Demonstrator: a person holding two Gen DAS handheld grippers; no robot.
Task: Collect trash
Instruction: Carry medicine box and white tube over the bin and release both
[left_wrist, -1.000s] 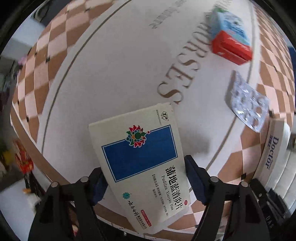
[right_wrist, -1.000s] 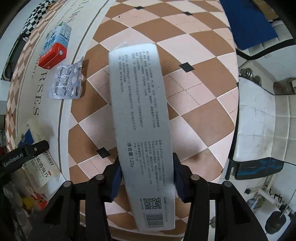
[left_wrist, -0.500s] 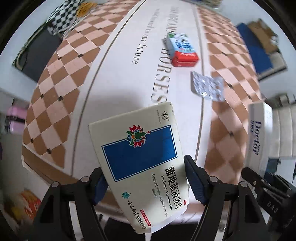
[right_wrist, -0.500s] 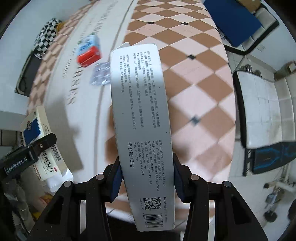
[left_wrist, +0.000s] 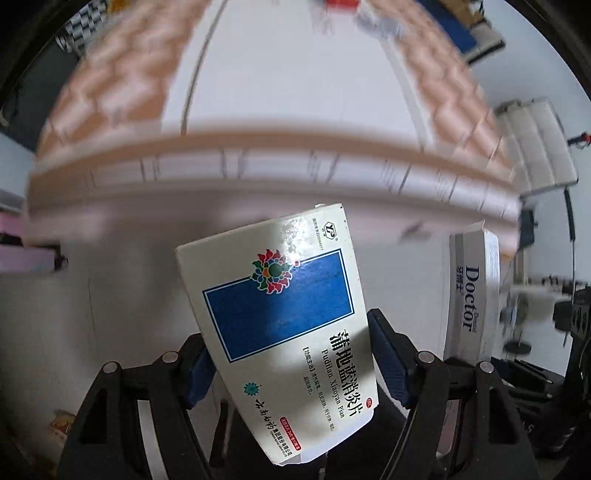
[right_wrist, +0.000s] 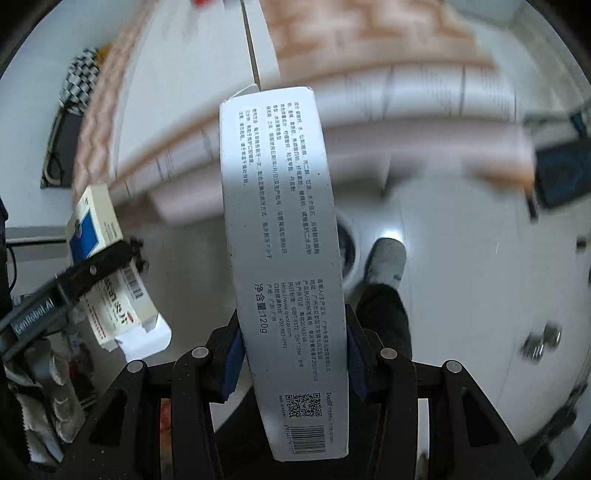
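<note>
Two boxes — medicine box (left_wrist: 284, 325), toothpaste box (right_wrist: 284, 258) — one per jaws.

The left gripper (left_wrist: 295, 363) clamps a medicine box (left_wrist: 284, 325) between its blue pads, and the right gripper (right_wrist: 293, 358) likewise clamps a long grey carton (right_wrist: 284, 236).

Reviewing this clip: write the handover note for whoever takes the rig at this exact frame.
Left gripper: shut on the white-and-blue medicine box, off the table.
Right gripper: shut on the long grey Doctor toothpaste box, also lifted.
Table edge is ahead, blurred by motion; a red item and something pale beside it look to be on the far end.
Done: two boxes picked up.
Left: drop both in a bin, none clearly visible; then clear the remaining items.
</note>
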